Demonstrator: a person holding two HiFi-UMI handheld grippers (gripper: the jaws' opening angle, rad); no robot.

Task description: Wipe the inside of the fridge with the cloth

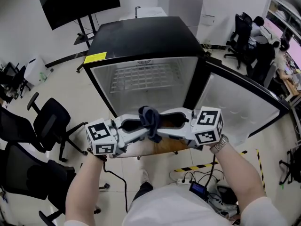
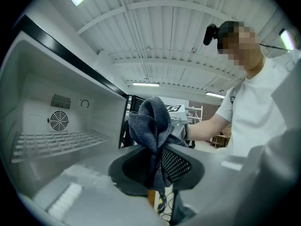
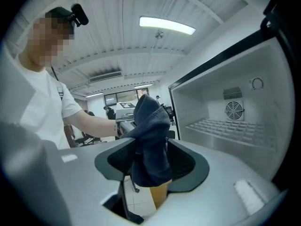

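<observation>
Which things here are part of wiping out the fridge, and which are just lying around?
For the job:
- cloth, pinched by the left gripper, hanging between the open jaws of the right gripper
- fridge, with its door open

Just around:
- office chairs
- screen on a stand
- power strip and cables on the floor

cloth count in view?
1. The cloth hangs bunched between the two grippers, in front of the open fridge: left gripper shut on it, right gripper open around it. Part of the fridge's bottom is hidden, so another could lie there.
</observation>
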